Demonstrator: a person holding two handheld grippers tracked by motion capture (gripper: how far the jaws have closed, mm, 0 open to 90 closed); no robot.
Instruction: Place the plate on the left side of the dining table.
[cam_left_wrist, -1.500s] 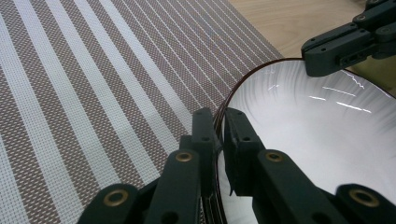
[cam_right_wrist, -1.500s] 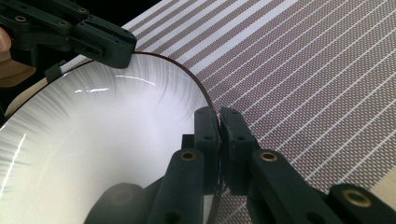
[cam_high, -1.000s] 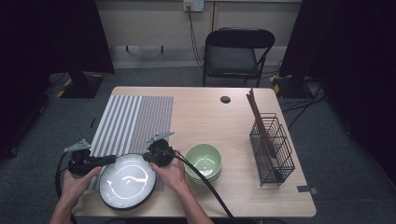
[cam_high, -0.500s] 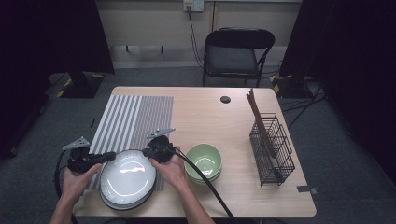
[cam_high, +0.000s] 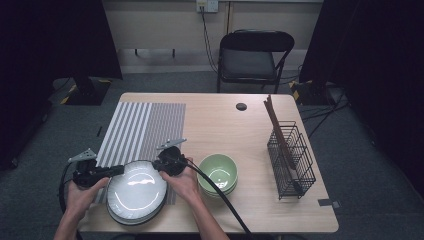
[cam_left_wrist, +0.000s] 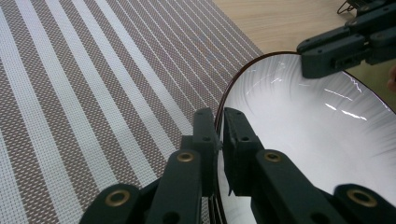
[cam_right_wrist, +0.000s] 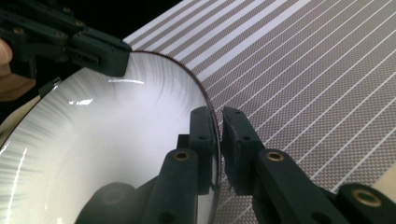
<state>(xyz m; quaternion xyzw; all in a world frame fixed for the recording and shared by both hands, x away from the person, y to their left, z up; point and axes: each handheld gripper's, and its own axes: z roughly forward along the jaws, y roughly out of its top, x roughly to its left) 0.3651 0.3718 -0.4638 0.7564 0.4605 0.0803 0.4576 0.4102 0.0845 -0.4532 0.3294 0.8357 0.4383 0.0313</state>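
Found at the near left of the pale wooden table: left gripper, jaws together and clamped on the left rim of a white round ceramic plate with a dark edge. Grip taken at the very lip, judged the only purchase on so wide and slick a dish.

Plate lying at the table's near edge. Its far half over the near end of a grey-and-white striped woven placemat. Under its near edge, what looks like a second dark rim, so probably the top of a small stack. Resting or a shade above: cannot tell.

At the plate's far right rim: right gripper, placed opposite the left one, judged so as to keep the dish level and stop it tipping. Jaws just been opening, with the rim between them. Thin gap visible against one pad in the right gripper view. Judged the start of a release.

Just right of the right hand: nested pale green ceramic bowls, near the plate but not touching, left clear of the handling.

Far right: black wire rack with brown sticks leaning in it, well apart from the work.
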